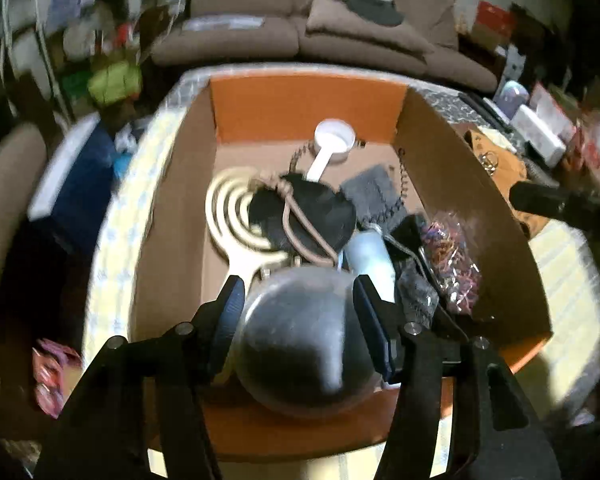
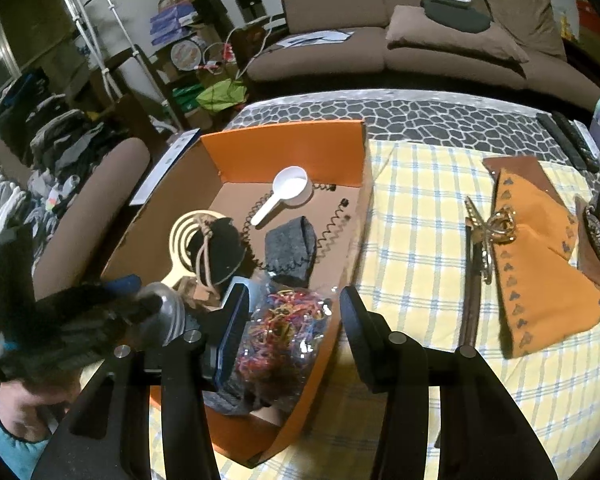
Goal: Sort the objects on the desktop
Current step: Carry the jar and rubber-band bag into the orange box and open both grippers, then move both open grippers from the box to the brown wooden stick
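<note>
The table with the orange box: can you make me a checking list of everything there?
Surface: table under a yellow checked cloth.
Job's things: orange box holding a white scoop, grey pouch, bag of rubber bands and metal bowl; gold hair claw still outside on the cloth.
Clutter: orange fabric, remotes.
Grippers: left gripper open around the bowl, pads apparently not pressing; right gripper open, empty, above the box's wall.
Cables: black coiled cord inside the box.
Surroundings: brown sofa, piled clothes.
</note>
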### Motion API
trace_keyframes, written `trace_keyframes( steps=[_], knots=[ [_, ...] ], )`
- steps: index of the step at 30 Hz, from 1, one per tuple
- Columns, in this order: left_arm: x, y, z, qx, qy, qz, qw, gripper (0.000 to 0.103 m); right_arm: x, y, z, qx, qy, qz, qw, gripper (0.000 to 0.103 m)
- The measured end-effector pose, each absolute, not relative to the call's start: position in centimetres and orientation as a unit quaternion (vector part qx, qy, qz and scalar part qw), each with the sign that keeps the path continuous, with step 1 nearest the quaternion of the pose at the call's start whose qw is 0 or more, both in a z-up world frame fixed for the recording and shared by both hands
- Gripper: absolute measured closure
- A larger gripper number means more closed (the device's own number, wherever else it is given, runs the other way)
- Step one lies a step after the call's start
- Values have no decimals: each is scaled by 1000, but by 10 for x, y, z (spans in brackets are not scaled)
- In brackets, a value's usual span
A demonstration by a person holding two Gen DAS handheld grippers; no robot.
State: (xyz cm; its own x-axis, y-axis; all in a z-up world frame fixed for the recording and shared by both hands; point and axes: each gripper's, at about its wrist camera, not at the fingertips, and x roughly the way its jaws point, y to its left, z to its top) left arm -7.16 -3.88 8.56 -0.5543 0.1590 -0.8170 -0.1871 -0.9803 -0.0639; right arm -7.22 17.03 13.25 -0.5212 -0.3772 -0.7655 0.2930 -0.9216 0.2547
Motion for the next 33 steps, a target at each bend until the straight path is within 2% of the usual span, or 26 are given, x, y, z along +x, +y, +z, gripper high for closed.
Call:
trace_keyframes(
  steps=[4,6,7,8,10,11,12,16,18,27,33],
  knots=[
    [-68,-32,90,-459,9,883,103,51,-72,181,135,445,-45,-875,184,54],
    [-63,-30,100,-439,-7,890,118,48,-72,192,136,442,-47,-878,177,54],
    [-59,-28,106,-427,-17,895,130,39,-72,199,136,440,-48,-880,171,54],
    [-56,-25,112,-416,-24,898,139,24,-71,206,137,439,-49,-882,164,54],
    [-49,-18,120,-393,-29,907,146,9,-71,224,137,437,-58,-885,148,43],
    [-47,-14,123,-384,-29,911,148,6,-71,234,137,435,-65,-887,140,31],
    [-45,-9,125,-380,-28,912,152,5,-71,243,137,432,-70,-889,133,23],
    [-43,19,124,-385,-26,906,174,0,-69,277,135,429,-85,-893,108,21],
    [-42,33,125,-396,-34,898,188,0,-69,295,132,424,-93,-896,92,17],
    [-22,131,136,-386,7,889,246,0,-63,368,126,421,-134,-897,25,16],
    [-27,193,116,-404,25,873,272,0,-59,391,119,430,-142,-891,10,17]
  ],
)
